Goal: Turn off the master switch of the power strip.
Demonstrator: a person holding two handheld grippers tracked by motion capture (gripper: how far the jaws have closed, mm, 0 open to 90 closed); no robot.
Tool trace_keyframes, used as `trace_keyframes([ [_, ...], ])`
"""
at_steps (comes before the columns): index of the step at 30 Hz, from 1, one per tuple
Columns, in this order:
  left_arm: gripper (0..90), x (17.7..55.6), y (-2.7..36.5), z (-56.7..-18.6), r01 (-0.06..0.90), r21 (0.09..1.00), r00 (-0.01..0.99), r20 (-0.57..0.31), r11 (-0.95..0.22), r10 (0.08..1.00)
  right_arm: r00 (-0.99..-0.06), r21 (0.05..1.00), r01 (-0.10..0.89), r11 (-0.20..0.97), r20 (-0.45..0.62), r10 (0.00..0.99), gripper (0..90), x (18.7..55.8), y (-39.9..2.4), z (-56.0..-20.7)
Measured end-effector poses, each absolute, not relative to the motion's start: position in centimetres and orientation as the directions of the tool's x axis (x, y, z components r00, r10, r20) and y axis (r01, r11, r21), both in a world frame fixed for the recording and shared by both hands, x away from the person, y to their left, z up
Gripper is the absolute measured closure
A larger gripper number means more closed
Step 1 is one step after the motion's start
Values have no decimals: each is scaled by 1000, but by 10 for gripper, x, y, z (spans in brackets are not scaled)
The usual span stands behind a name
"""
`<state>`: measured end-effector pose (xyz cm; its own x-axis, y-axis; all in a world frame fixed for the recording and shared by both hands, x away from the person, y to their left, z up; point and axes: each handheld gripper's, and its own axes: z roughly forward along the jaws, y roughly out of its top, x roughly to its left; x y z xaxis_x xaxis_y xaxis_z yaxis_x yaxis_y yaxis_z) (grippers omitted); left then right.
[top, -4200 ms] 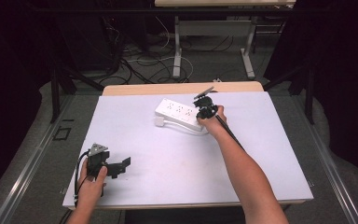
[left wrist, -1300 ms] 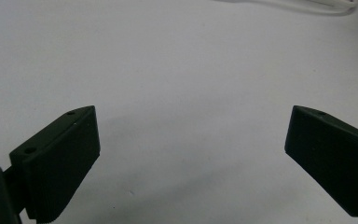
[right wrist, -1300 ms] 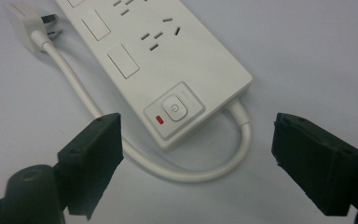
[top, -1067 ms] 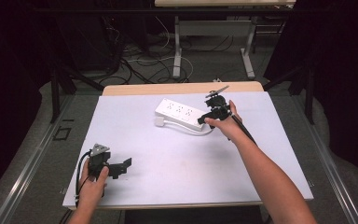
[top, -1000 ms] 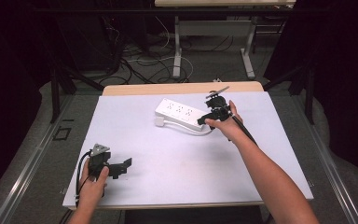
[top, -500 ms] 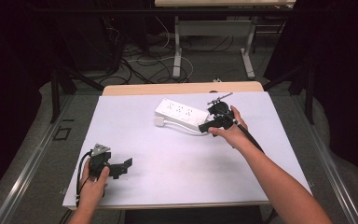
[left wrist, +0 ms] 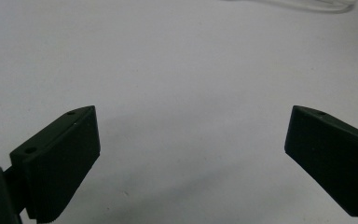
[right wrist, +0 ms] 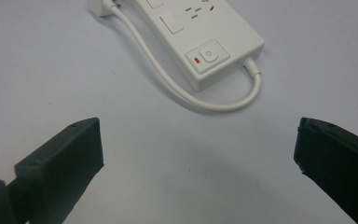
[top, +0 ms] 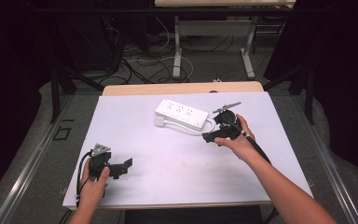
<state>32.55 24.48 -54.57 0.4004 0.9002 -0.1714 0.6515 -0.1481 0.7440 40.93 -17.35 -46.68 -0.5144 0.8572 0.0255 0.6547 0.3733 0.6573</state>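
A white power strip (top: 182, 113) lies at the back middle of the white table (top: 177, 163). Its cord (top: 186, 128) curls round the near side to a plug (top: 160, 122). My right gripper (top: 210, 137) hovers just near and right of the strip, open and empty. In the right gripper view the strip (right wrist: 200, 32), its switch (right wrist: 207, 55) and the looped cord (right wrist: 214, 103) lie ahead of the wide-apart jaws of the right gripper (right wrist: 198, 133). My left gripper (top: 123, 165) rests at the front left, open, and in its own view the left gripper (left wrist: 191, 123) faces bare table.
A strip of wooden tabletop (top: 182, 88) shows behind the white sheet. Beyond it are table legs (top: 177, 46) and tangled cables (top: 144, 60) on the floor. A stretch of white cord (left wrist: 307, 3) crosses the top of the left gripper view.
My right gripper has drawn back from the strip's right end toward the near side and tipped lower. The left gripper and the power strip have stayed put.
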Motion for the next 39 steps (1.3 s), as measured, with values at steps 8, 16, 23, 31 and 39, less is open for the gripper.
trace_keyframes([
  [8,33,325,243,-547,644,753,395,-173,-138,902,-547,677,618,399,5,837,7,381,-180,-469],
  [16,33,325,242,-546,643,754,394,-172,-137,903,-532,708,604,367,15,847,5,359,-190,-475],
  [23,33,324,242,-546,646,751,393,-175,-136,903,-521,736,580,349,7,853,1,342,-201,-485],
  [31,33,325,241,-547,640,755,395,-170,-138,903,-513,764,544,346,-23,858,0,329,-217,-499],
  [39,34,324,241,-547,640,757,392,-170,-135,904,-485,780,539,319,-22,874,0,318,-235,-514],
])
